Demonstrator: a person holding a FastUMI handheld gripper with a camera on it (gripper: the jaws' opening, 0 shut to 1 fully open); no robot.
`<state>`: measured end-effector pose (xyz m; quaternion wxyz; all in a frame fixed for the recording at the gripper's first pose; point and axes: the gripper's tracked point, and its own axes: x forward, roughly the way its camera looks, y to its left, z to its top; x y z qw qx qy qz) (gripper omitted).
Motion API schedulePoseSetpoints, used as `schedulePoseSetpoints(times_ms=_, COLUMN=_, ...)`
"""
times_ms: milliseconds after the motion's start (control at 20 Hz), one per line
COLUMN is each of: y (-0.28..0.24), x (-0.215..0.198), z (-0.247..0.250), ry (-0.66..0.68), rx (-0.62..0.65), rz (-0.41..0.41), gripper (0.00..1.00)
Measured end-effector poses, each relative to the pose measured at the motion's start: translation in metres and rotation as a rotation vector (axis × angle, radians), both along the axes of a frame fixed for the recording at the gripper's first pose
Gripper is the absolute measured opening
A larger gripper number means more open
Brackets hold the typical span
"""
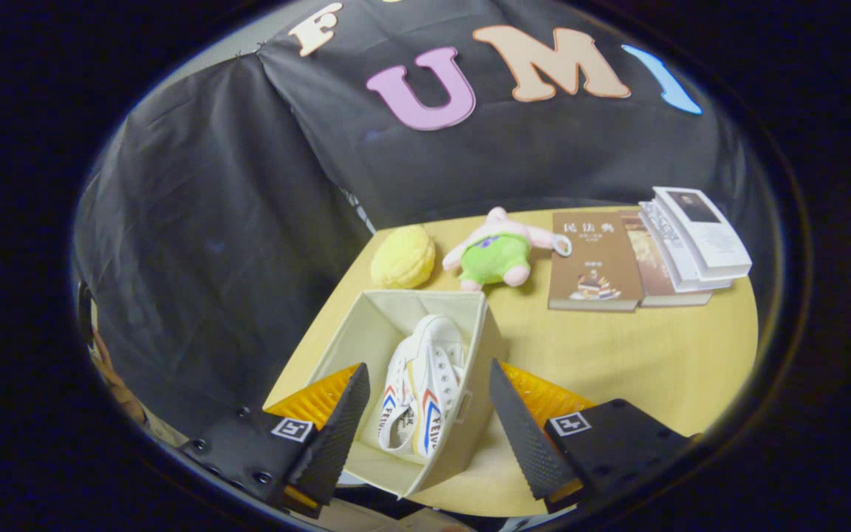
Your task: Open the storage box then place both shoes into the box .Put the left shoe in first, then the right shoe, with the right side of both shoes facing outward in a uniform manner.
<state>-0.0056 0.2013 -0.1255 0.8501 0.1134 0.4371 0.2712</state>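
Fingers: my gripper (429, 414) hangs above the near end of the box, its two fingers spread wide and pinching nothing, one to each side of the shoes below
Box: the open cream fabric storage box (377, 329) stands on the left part of the desk, between and just ahead of my fingers, its mouth facing up
Shoes: two white canvas sneakers with red and blue chevron stripes (425, 388) lie side by side inside the box, toes pointing away from me, touching each other
Yellow toy: a round yellow knitted plush (403, 256) sits just beyond the box's far left corner
Green toy: a pink plush doll in green clothes (499, 251) lies beside the yellow one, beyond the box
Books: a brown-covered book (594, 262) lies flat further right, touching a second brown book with a pair of white books (695, 240) stacked on it
Desk: the light yellow wooden desk (654, 362) carries all of it
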Motion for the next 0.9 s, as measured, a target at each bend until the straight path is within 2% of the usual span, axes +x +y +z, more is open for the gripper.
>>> schedulePoseSetpoints(times_ms=300, y=-0.077, x=0.014, z=0.06, ry=-0.206, rx=0.039, rz=-0.145, gripper=0.99)
schedulePoseSetpoints(times_ms=600, y=-0.166, x=0.019, z=0.109, ry=-0.419, rx=-0.014, rz=-0.295, gripper=0.99)
schedulePoseSetpoints(times_ms=900, y=-0.228, x=0.016, z=0.144, ry=-0.588, rx=-0.05, rz=-0.407, gripper=0.99)
